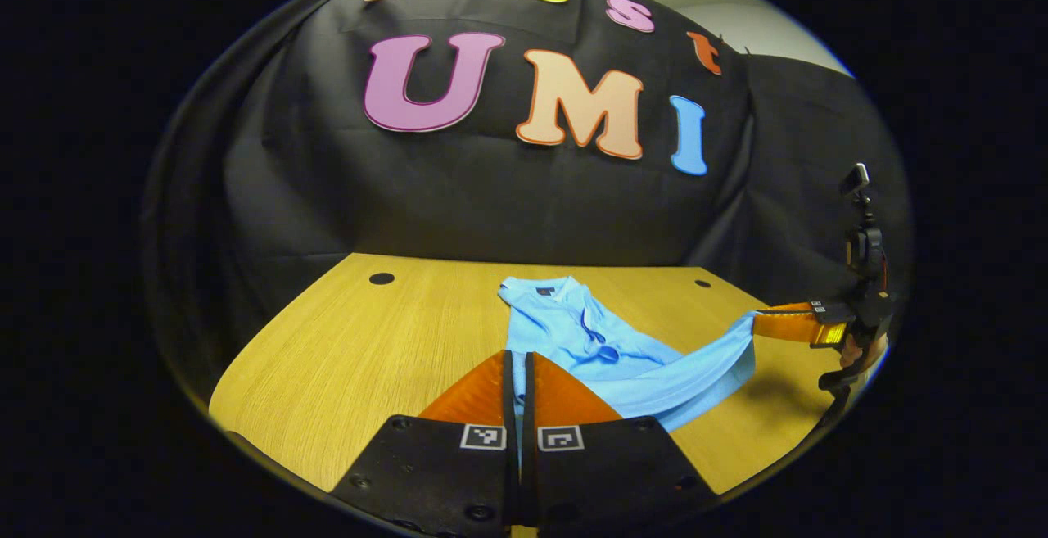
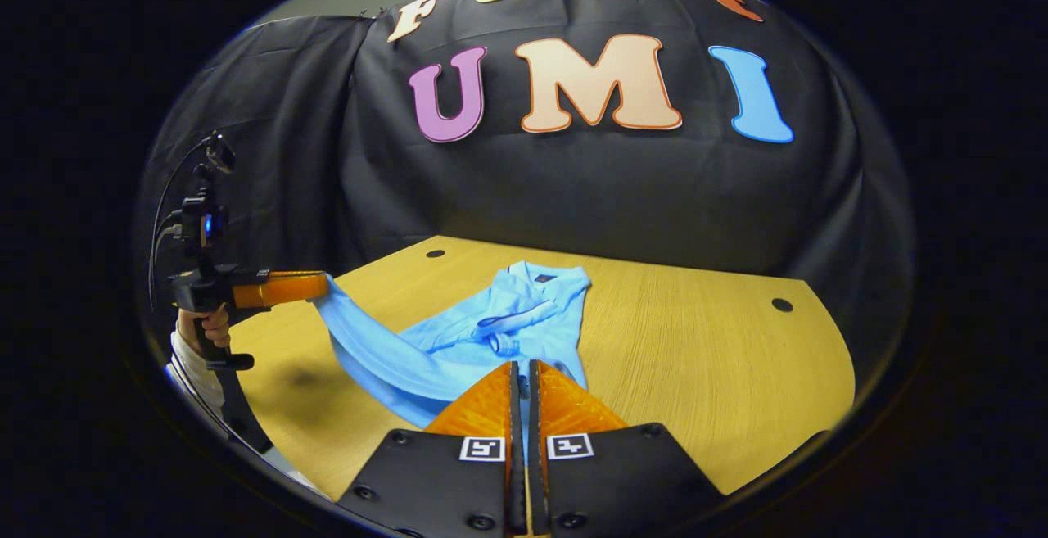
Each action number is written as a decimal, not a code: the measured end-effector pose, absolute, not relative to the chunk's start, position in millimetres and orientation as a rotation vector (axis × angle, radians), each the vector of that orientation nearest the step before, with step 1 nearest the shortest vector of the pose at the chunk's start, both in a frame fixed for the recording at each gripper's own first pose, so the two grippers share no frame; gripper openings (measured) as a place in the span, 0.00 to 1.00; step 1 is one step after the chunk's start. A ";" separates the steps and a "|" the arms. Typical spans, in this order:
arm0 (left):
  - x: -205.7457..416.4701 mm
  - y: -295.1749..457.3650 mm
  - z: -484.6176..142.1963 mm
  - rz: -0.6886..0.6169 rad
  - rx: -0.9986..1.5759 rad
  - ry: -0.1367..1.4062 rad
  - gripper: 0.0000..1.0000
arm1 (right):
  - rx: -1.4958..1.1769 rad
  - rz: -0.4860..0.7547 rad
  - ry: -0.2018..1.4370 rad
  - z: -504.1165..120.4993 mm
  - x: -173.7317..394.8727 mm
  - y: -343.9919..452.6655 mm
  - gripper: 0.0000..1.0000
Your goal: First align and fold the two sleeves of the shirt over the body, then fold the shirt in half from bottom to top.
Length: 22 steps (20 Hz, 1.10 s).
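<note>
Closed on blue cloth, the left gripper (image 1: 517, 358) pinched the shirt (image 1: 589, 341) hem, and the right gripper (image 2: 519, 368) also pinched it, both lifting it for the bottom-to-top fold. It lay on the table (image 1: 344, 358), sleeves already folded in. No containers stood there.

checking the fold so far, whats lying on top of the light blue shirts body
A folded light blue sleeve lies across the light blue shirt body. Whatever is beneath the shirt on the wooden table is covered.
</note>
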State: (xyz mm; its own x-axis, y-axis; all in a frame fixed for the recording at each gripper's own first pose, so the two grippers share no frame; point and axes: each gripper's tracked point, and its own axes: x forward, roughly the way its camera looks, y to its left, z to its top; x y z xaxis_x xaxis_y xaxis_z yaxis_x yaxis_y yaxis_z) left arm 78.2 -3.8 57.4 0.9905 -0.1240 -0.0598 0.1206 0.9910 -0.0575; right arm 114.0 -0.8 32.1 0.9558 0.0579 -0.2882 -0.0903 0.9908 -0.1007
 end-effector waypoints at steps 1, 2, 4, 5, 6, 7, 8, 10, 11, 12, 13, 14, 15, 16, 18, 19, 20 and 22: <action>92.7 -2.7 67.7 -0.111 -0.078 0.047 0.00 | -0.128 0.042 0.262 43.6 130.7 -10.5 0.04; 107.1 -0.5 74.3 -0.099 -0.092 0.041 0.00 | -0.130 0.015 0.240 53.4 146.7 -18.6 0.05; 136.0 3.4 85.4 -0.079 -0.116 0.027 0.00 | -0.097 -0.014 0.226 65.1 179.7 -28.0 0.04; 150.8 3.6 92.6 -0.068 -0.120 0.019 0.00 | -0.073 -0.030 0.230 66.2 193.8 -34.3 0.04; 166.7 5.9 98.1 -0.056 -0.112 0.011 0.00 | -0.056 -0.048 0.233 65.0 208.3 -40.2 0.04; 181.6 8.1 100.7 -0.043 -0.106 0.007 0.00 | -0.053 -0.077 0.232 62.9 225.0 -51.2 0.04; 197.1 7.1 101.2 -0.038 -0.100 0.010 0.00 | -0.055 -0.114 0.242 58.6 241.6 -62.7 0.04; 229.2 6.4 98.6 -0.022 -0.098 0.023 0.00 | -0.014 -0.155 0.273 44.6 271.8 -76.9 0.04; 245.1 8.8 96.3 -0.009 -0.103 0.026 0.00 | 0.022 -0.169 0.283 37.8 287.1 -82.0 0.05; 261.7 12.3 93.6 0.008 -0.106 0.027 0.00 | 0.045 -0.183 0.283 30.9 302.0 -87.4 0.04; 277.9 16.1 87.3 0.024 -0.114 0.039 0.00 | 0.064 -0.201 0.289 24.9 315.2 -93.9 0.04; 292.4 22.3 82.9 0.045 -0.115 0.045 0.00 | 0.082 -0.211 0.300 16.8 326.5 -98.0 0.04; 306.2 27.6 76.6 0.061 -0.113 0.062 0.00 | 0.097 -0.222 0.316 8.5 336.5 -100.8 0.04; 318.7 30.0 69.9 0.067 -0.108 0.082 0.02 | 0.095 -0.232 0.326 1.4 345.6 -103.6 0.04; 338.4 33.4 54.6 0.079 -0.091 0.113 0.00 | 0.073 -0.241 0.350 -13.4 358.2 -107.0 0.04; 346.5 35.4 47.8 0.089 -0.080 0.120 0.00 | 0.065 -0.247 0.359 -20.3 366.5 -109.4 0.04; 349.2 35.1 44.1 0.093 -0.074 0.126 0.00 | 0.070 -0.254 0.369 -25.7 370.8 -111.8 0.04; 355.3 35.1 38.0 0.095 -0.065 0.134 0.00 | 0.109 -0.259 0.375 -31.2 376.8 -114.5 0.04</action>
